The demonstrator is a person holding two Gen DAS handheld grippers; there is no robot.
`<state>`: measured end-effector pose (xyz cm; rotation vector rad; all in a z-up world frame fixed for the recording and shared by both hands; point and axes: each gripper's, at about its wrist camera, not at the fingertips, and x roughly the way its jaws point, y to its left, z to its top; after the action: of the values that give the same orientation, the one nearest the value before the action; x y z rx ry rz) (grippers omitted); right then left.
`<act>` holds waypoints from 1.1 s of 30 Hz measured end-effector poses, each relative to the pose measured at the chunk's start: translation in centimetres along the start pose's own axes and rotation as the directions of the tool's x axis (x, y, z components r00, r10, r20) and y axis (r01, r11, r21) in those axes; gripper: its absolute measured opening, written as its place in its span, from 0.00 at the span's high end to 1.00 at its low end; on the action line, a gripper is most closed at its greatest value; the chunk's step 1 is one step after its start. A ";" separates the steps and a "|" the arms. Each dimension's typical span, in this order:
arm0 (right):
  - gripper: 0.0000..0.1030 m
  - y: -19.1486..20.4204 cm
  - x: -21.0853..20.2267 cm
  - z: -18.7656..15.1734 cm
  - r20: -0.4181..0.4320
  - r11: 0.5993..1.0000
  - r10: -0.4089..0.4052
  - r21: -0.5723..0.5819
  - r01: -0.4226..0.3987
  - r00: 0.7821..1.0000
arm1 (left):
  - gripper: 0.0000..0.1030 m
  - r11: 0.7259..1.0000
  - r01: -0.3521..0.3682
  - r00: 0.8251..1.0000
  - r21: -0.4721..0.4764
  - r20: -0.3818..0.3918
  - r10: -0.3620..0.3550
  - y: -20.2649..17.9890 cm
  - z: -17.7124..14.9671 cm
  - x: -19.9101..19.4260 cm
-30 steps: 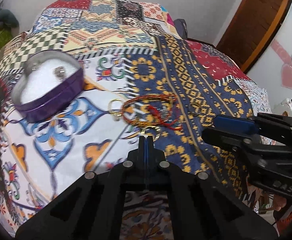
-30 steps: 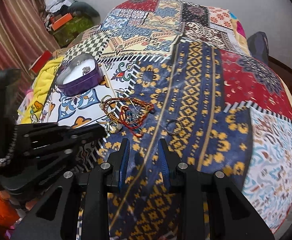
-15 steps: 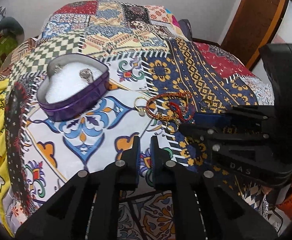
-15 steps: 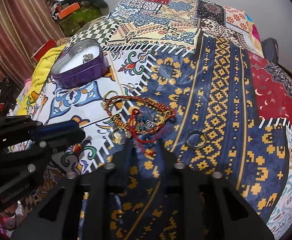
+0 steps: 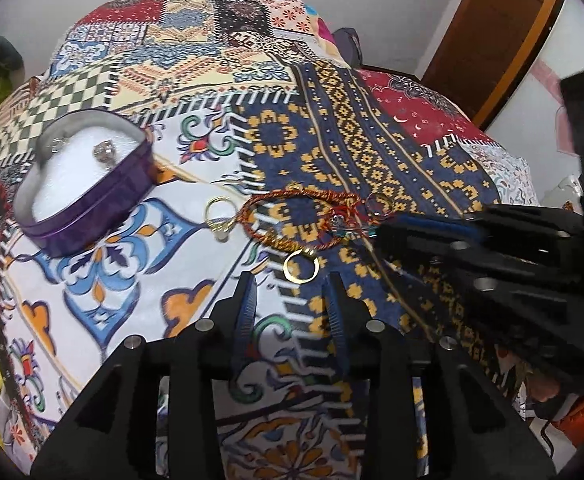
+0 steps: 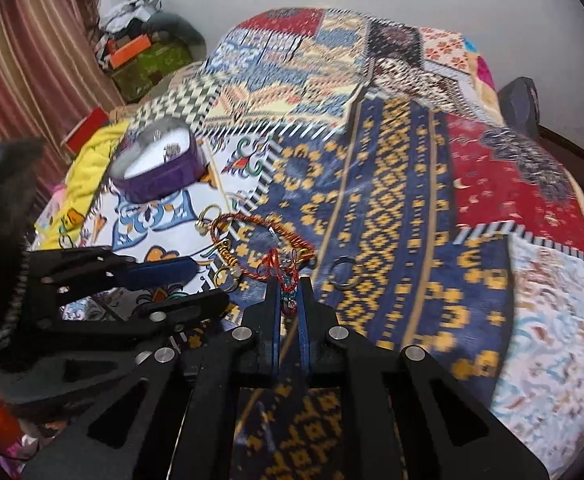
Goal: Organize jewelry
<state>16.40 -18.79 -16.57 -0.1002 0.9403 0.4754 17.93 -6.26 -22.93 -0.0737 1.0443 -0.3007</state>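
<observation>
Bracelet [image 6: 266, 246] tassel end hidden btwn right gripper [image 6: 290, 294] jaws.

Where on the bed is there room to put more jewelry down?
Bare bedspread lies right of the grey ring, on the red and blue patches. More lies behind the purple box, on the checkered patch. It is crowded in the middle: the red string bracelet, two gold rings, the left gripper and the right gripper.

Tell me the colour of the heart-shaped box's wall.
Purple, on the heart-shaped box; clearest in the left wrist view.
</observation>
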 end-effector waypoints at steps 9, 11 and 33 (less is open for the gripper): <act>0.93 -1.1 -2.2 0.2 0.051 0.999 -0.014 0.032 0.013 0.999 | 0.69 0.994 0.074 0.997 -0.077 0.006 -0.073 0.8 1.0 1.1; 0.93 -1.1 -2.2 0.1 0.053 0.999 -0.016 0.033 0.014 0.998 | 0.79 0.997 0.045 0.999 -0.064 0.010 -0.045 0.6 0.9 1.3; 0.93 1.6 -3.8 1.7 0.117 1.000 0.017 -0.008 -0.016 0.993 | 0.96 0.995 -0.052 0.993 -0.080 0.104 0.061 2.1 -0.4 -3.7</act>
<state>15.11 -18.22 -12.30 -0.0704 0.8247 0.4951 16.34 -3.23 -20.42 -0.1284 0.9507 -0.2026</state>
